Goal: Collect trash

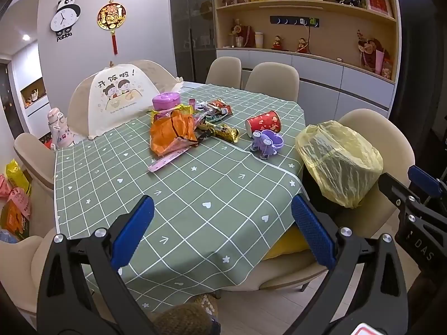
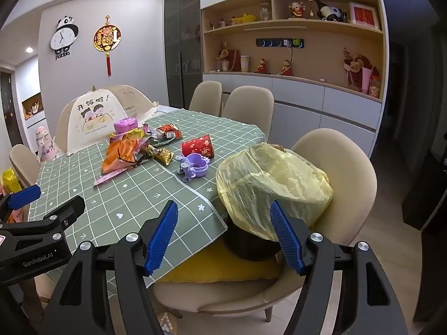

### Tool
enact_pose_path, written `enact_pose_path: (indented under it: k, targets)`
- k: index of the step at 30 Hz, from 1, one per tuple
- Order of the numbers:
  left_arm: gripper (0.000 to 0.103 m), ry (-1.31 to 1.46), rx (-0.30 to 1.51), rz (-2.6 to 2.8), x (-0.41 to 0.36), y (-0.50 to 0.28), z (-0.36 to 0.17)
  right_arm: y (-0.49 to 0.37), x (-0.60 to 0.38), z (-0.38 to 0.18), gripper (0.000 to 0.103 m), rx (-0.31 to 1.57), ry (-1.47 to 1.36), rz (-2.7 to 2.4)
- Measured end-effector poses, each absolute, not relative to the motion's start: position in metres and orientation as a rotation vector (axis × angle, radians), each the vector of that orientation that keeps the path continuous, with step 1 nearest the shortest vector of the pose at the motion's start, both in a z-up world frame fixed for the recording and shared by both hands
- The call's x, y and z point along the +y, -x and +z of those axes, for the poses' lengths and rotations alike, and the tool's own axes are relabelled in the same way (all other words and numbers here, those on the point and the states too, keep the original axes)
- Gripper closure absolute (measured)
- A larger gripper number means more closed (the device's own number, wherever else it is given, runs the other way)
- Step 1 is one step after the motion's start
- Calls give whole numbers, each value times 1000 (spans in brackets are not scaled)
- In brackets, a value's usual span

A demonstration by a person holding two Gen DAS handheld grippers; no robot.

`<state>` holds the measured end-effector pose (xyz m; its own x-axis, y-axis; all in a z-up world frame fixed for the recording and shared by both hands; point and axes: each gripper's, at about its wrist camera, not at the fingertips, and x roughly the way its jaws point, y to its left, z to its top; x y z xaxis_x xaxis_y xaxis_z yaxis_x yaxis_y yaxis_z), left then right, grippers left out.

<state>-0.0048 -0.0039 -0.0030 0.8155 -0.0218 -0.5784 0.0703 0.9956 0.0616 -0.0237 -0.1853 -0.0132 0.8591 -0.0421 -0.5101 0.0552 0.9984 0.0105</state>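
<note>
A heap of snack wrappers (image 1: pixel 178 131) (image 2: pixel 131 150) lies mid-table, topped by an orange bag, with a gold-black wrapper (image 1: pixel 223 132) beside it. To its right a red paper cup (image 1: pixel 264 122) (image 2: pixel 197 145) lies tipped over. A yellow plastic bag (image 1: pixel 339 159) (image 2: pixel 268 187) lines a dark bin on a chair at the table's right edge. My left gripper (image 1: pixel 222 223) is open over the near tablecloth, holding nothing. In front of the bag, my right gripper (image 2: pixel 223 234) is open too, with nothing between its pads.
A green checked cloth covers the table (image 1: pixel 195 195). On it stand a mesh food cover (image 1: pixel 120 97), a purple container (image 1: pixel 166 102) and a purple toy (image 1: pixel 266 142) (image 2: pixel 194 166). Beige chairs (image 2: pixel 346 167) ring the table. More bags (image 1: pixel 15 195) sit on the floor at left.
</note>
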Motion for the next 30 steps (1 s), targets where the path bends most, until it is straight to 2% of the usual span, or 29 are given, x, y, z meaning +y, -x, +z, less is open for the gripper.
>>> enact_pose_path:
  k: [30]
  targets:
    - [9,-82,615,-82,-11,0,-1,24,-203,-14,38,536,-48,-70]
